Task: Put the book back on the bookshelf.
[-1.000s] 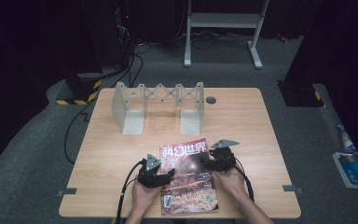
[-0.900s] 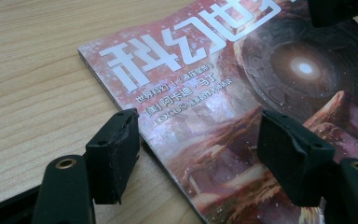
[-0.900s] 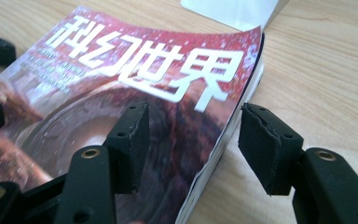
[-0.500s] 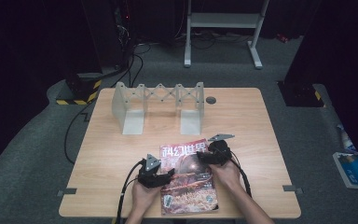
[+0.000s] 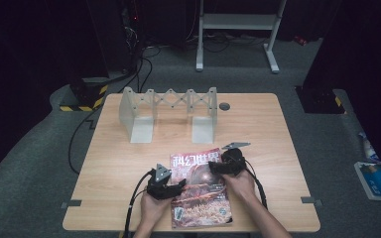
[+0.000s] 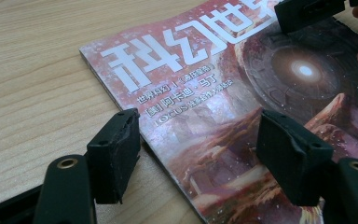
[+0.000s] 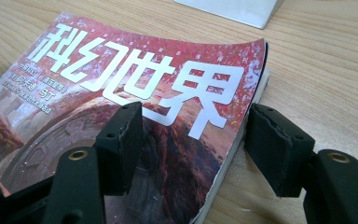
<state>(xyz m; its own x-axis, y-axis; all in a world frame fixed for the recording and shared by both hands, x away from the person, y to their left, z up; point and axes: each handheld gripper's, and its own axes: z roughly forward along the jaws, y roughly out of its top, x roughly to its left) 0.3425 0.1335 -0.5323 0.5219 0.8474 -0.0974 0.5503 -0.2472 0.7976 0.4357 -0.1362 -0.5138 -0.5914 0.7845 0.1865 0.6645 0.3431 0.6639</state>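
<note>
Lying flat at the table's (image 5: 129, 163) six o'clock edge, the magazine (image 5: 198, 191) is judged light, floppy and glossy-slick, best taken at its edges, which both the left tool (image 5: 178, 184) and right tool (image 5: 212, 168), jaws apart, straddle unclamped, the right's having just been opening.

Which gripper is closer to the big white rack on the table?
Right. The right gripper sits at the magazine's top edge, just below the rack. The left gripper is farther down, at the magazine's left side.

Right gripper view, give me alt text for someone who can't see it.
A red magazine with large white characters lies on a wooden table; the right claw stands open astride its right edge, one jaw over the cover, one over the table.
</note>
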